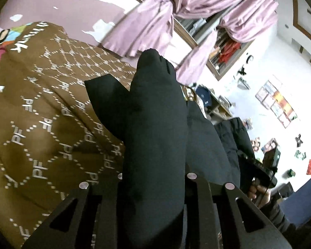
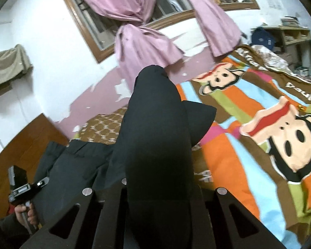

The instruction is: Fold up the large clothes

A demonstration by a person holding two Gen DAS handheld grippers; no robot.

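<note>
Black garment pinched in both grippers over patterned bedspread.

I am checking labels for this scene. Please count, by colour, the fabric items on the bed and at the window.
Black padded garment, held by both grippers: 1
Brown patterned blanket with white letters: 1
Striped cartoon-monkey bedsheet: 1
Pink satin curtains, one knotted, one hanging: 2
Total: 5
</note>
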